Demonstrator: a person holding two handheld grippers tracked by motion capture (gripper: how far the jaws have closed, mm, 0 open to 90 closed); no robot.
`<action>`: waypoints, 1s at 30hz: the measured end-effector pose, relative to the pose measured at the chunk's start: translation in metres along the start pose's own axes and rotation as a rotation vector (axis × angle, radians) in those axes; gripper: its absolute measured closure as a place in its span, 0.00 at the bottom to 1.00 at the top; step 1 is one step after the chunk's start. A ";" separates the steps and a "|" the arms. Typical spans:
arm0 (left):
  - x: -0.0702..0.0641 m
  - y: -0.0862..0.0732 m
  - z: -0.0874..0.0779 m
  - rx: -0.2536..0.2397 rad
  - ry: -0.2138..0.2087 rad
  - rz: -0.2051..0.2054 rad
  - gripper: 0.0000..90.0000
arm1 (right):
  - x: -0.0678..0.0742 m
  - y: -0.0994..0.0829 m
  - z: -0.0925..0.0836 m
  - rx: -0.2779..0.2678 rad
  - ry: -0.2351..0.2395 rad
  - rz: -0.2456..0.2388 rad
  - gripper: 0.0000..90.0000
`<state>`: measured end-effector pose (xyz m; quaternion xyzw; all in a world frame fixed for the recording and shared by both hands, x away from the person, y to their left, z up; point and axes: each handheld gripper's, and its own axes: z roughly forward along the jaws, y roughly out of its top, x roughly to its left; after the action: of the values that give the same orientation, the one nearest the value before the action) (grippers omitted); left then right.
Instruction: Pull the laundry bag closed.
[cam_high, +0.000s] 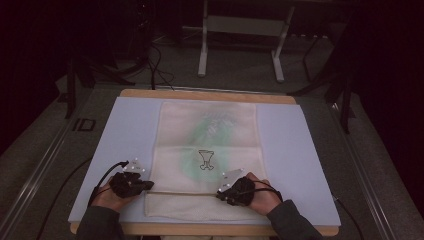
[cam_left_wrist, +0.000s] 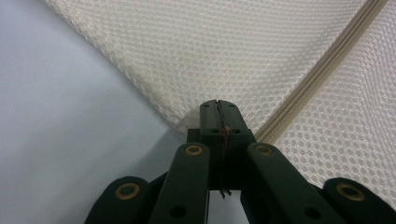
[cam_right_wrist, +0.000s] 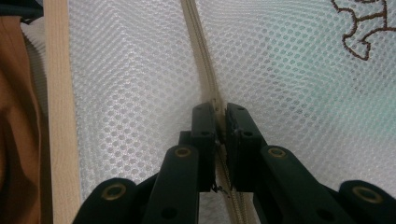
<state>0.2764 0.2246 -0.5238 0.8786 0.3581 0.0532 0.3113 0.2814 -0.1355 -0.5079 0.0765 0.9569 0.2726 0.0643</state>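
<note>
I have a cream mesh bag (cam_high: 206, 150) lying flat in the middle of the high view, on a pale sheet (cam_high: 295, 150) that covers the surface (cam_high: 210, 94); only a wooden strip of that surface shows at the upper and lower edges. The room behind is dark, and I can barely make out a white frame (cam_high: 240, 30) at the top of the frame. Something green sits inside the bag, blurred by the mesh, so I cannot tell what it is. A small brown emblem (cam_high: 206, 160) is stitched near the bag's centre; in the right gripper view it is cut off at the upper right corner.

My left gripper (cam_high: 148, 184) sits at lower left of the high view, at the bag's left edge. In its own view the jaws are pressed together on the bag's corner, just beside the zip (cam_left_wrist: 322, 70). My right gripper (cam_high: 220, 194) sits lower centre-right, on the zip line. Its jaws are nearly together, clamped on the zip track; whether they pinch a slider I cannot tell, since the jaws hide it. My hands cover much of both grippers from above.
</note>
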 end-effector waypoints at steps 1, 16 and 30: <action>0.000 0.000 0.000 0.000 0.000 0.000 1.00 | 0.000 0.000 0.000 -0.001 0.001 -0.001 0.92; 0.000 0.000 0.000 -0.001 -0.001 -0.001 1.00 | -0.002 -0.010 -0.006 0.007 -0.005 0.006 0.92; 0.000 0.000 0.000 0.000 -0.001 -0.001 1.00 | -0.004 -0.020 -0.012 0.012 -0.008 0.027 0.92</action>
<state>0.2765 0.2248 -0.5239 0.8785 0.3582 0.0527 0.3117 0.2809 -0.1590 -0.5078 0.0908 0.9572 0.2674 0.0642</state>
